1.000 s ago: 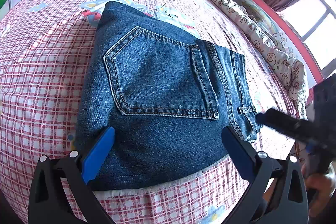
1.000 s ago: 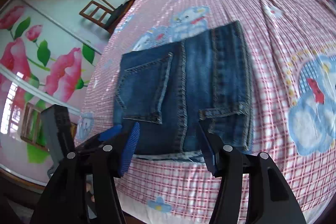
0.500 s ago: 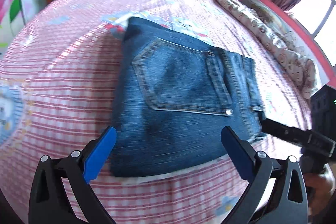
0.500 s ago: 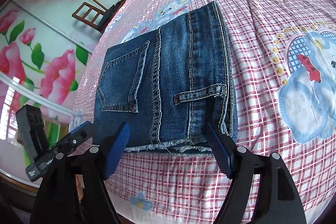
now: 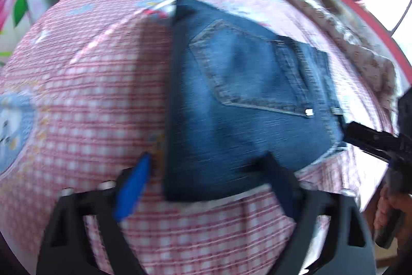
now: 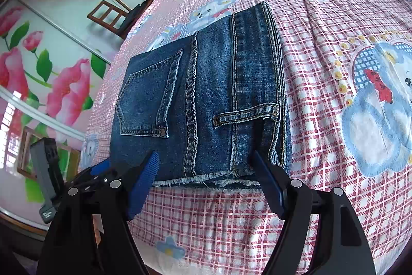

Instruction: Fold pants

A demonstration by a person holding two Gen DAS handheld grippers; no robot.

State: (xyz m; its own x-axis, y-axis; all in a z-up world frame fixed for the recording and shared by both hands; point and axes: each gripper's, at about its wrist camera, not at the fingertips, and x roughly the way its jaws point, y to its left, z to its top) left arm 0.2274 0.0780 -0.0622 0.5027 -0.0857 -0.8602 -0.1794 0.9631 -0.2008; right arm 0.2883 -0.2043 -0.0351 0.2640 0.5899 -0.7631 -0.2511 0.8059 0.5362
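The right gripper (image 6: pixel 204 182) sits at the bottom of its frame, angled downward, its blue-padded fingers (image 6: pixel 144 179) spread wide and holding nothing. The left gripper (image 5: pixel 206 187), blurred, also tilts downward with its fingers (image 5: pixel 131 190) apart and empty. A hand (image 5: pixel 391 210) grips a handle at the lower right of the left view

free: bedsheet (image 6: pixel 322 25) around folded jeans (image 6: pixel 206 99) | obstacle: rumpled quilt (image 5: pixel 347 38) along far edge

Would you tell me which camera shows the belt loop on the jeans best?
The right wrist view: the belt loop is sharp and central. In the left wrist view it is a blurred sliver at the jeans' right edge.
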